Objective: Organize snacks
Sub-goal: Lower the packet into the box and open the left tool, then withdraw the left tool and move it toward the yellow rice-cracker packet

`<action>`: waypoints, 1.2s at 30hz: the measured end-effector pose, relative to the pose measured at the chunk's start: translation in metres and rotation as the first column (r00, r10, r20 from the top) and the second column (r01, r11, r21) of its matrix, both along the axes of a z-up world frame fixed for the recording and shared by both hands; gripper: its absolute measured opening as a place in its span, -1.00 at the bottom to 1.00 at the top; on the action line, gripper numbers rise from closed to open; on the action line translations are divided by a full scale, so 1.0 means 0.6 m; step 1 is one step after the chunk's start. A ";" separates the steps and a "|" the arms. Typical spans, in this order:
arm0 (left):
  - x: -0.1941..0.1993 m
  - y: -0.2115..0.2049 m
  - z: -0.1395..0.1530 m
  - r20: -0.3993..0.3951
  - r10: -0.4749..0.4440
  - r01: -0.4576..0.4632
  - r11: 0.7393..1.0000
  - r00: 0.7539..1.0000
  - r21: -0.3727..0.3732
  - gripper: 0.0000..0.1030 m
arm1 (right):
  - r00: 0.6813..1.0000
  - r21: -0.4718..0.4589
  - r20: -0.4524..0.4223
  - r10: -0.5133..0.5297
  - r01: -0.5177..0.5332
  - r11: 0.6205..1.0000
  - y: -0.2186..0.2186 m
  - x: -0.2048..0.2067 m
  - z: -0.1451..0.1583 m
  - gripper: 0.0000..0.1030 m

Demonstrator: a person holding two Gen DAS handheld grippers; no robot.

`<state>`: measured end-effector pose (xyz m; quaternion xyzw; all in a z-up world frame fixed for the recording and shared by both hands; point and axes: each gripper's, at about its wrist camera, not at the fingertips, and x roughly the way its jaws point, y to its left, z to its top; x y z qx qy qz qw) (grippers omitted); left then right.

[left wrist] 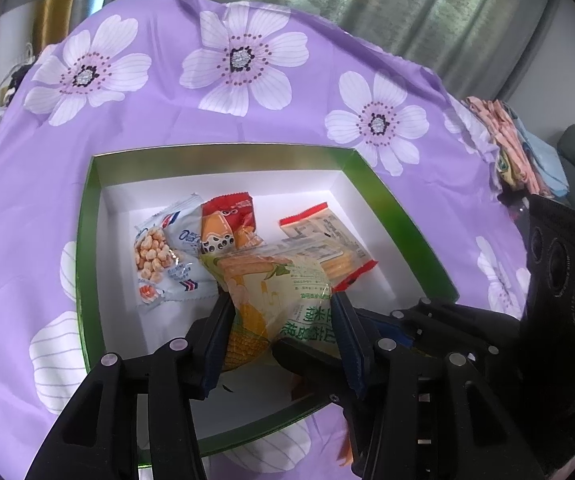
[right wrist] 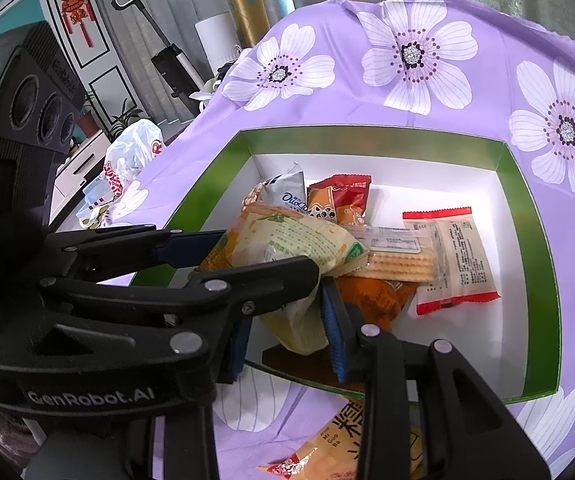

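Observation:
A green-walled, white-floored box lies on a purple flowered cloth. In it lie a white-blue puffed-snack bag, a red-orange packet and a clear cracker pack with red ends. Both grippers are shut on one yellow-green corn-print bag, held over the box. My left gripper clamps its sides. My right gripper clamps its lower end; its arm enters the left view from the right.
An orange snack bag lies on the cloth in front of the box, beside my right gripper. A white plastic bag sits off the table's left edge. Folded fabrics lie at the far right. Curtains hang behind.

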<state>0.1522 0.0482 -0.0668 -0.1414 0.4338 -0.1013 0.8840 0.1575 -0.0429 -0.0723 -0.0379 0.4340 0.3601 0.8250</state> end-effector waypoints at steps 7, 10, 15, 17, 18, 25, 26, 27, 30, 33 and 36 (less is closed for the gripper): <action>-0.003 -0.003 0.004 -0.003 0.013 -0.013 1.000 1.000 0.025 -0.04 | 1.000 0.001 0.001 0.000 0.000 1.000 -0.002 -0.005 0.004 -0.24; -0.005 -0.004 0.008 -0.001 0.018 -0.018 0.999 1.000 0.036 -0.03 | 1.000 0.002 0.004 -0.006 0.006 1.000 -0.005 -0.006 0.007 -0.18; -0.009 -0.009 0.015 0.003 0.028 -0.028 0.998 1.000 0.061 0.29 | 1.000 0.004 0.012 -0.025 0.025 1.000 -0.013 -0.010 0.012 -0.03; -0.012 -0.010 0.019 0.008 0.034 -0.034 0.997 0.999 0.068 0.33 | 0.999 0.007 0.016 -0.030 0.029 1.000 -0.018 -0.012 0.016 0.02; -0.014 -0.010 0.021 0.011 0.038 -0.039 0.997 0.999 0.074 0.34 | 0.999 0.008 0.019 -0.031 0.031 0.999 -0.019 -0.013 0.018 0.04; -0.034 -0.010 0.041 0.048 0.050 -0.054 0.994 0.998 0.092 0.69 | 0.997 0.016 0.055 -0.048 0.047 0.999 -0.040 -0.034 0.035 0.24; -0.036 -0.010 0.044 0.053 0.051 -0.055 0.994 0.997 0.094 0.69 | 0.997 0.024 0.056 -0.051 0.050 0.998 -0.045 -0.038 0.038 0.26; -0.042 -0.011 0.049 0.059 0.054 -0.059 0.993 0.997 0.099 0.69 | 0.997 0.029 0.057 -0.055 0.053 0.998 -0.050 -0.042 0.040 0.26; -0.052 -0.014 0.059 0.074 0.053 -0.061 0.992 0.996 0.110 0.69 | 0.995 0.044 0.071 -0.066 0.063 0.997 -0.067 -0.060 0.049 0.28; -0.071 -0.021 0.072 0.097 0.053 -0.065 0.990 0.994 0.127 0.71 | 0.993 0.056 0.089 -0.077 0.072 0.996 -0.082 -0.080 0.061 0.34; -0.093 -0.029 0.084 0.117 0.046 -0.062 0.989 0.992 0.138 0.86 | 0.990 0.081 0.101 -0.094 0.086 0.993 -0.101 -0.101 0.075 0.45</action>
